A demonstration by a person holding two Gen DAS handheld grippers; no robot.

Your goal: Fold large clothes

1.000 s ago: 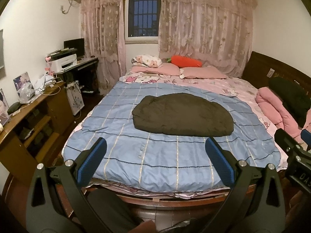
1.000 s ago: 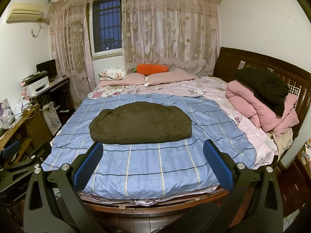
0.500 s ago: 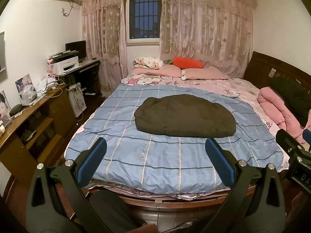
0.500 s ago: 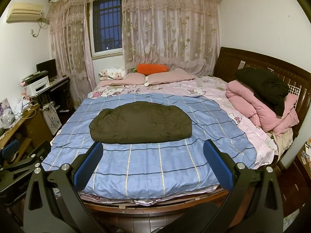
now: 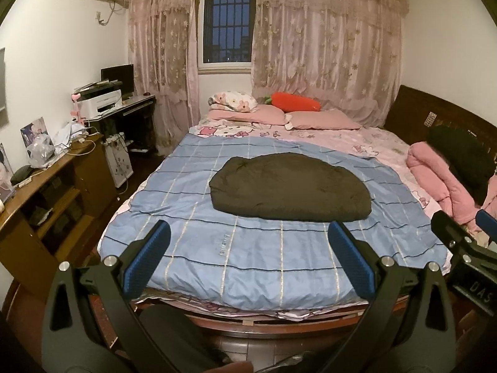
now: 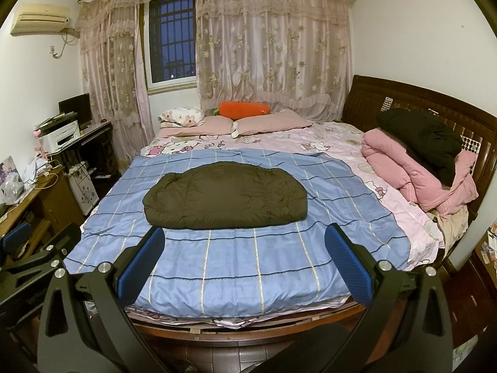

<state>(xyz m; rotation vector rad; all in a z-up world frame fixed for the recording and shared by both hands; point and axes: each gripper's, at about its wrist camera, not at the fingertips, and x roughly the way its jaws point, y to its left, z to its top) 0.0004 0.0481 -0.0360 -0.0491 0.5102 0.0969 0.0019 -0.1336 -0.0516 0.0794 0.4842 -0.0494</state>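
Bed's (image 6: pixel 248 320) near edge cut off by both grippers; dark folded garment (image 6: pixel 225 199) mid-quilt; left gripper (image 5: pixel 248 258) and right gripper (image 6: pixel 243 256) jaws wide, empty.

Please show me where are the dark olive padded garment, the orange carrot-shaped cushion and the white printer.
dark olive padded garment (image 6: pixel 225 197), right wrist view, middle of its top.
orange carrot-shaped cushion (image 6: pixel 245 108), right wrist view, its body.
white printer (image 5: pixel 99 103), left wrist view, front face.

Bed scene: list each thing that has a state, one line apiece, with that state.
Dark green coat: folded, lying flat on the blue quilt.
Blue quilt: spread over the bed.
Pink blanket: bunched at the headboard.
Black garment: crumpled on the pink blanket.
Curtains: parted at the window.
Left tongs: open, empty.
Right tongs: open, empty.
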